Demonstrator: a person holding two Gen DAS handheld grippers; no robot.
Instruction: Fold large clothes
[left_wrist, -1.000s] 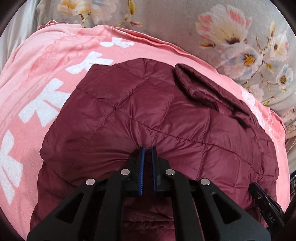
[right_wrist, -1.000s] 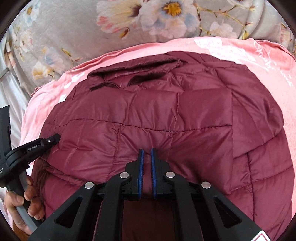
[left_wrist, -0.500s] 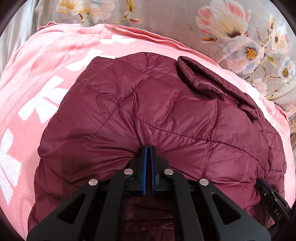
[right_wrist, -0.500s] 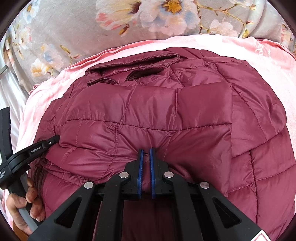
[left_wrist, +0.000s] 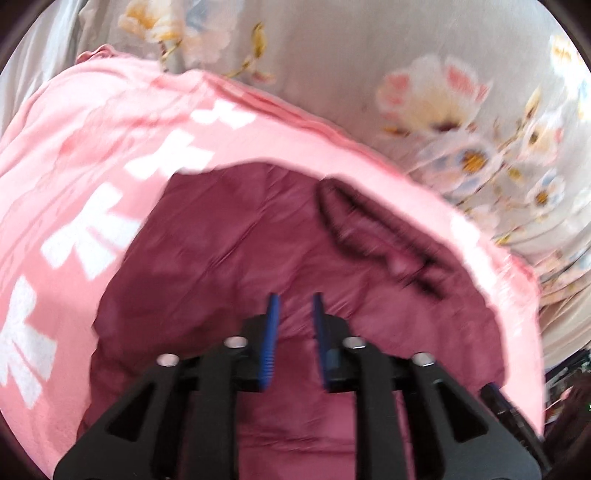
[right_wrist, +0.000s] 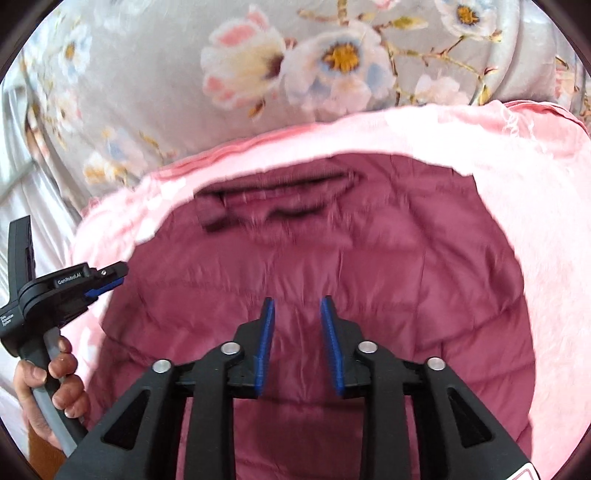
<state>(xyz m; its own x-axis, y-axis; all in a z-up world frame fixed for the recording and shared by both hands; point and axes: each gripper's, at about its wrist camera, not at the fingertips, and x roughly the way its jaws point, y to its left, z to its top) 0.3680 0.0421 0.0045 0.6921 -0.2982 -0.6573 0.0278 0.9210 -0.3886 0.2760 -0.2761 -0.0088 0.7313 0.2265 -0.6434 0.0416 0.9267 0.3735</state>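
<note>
Right gripper (right_wrist: 296, 312): black plastic frame, blue ribbed pads (right_wrist: 266, 339), silver screws (right_wrist: 229, 348). Left gripper (left_wrist: 295, 306): identical, grey handle.

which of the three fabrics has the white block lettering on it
The pink blanket under the maroon quilted jacket. The jacket is plain, and the grey bedsheet beyond carries flowers, not letters.

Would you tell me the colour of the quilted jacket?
Maroon: the jacket shows best in the right wrist view.

Maroon quilted jacket (right_wrist: 314, 258) on a pink blanket (left_wrist: 92, 129) printed with white characters. Grey sheet (right_wrist: 166, 74) patterned with pink, white and blue flowers, yellow centres. Black grippers, left (left_wrist: 294, 321) and right (right_wrist: 296, 325), with blue pads (right_wrist: 266, 343).
</note>
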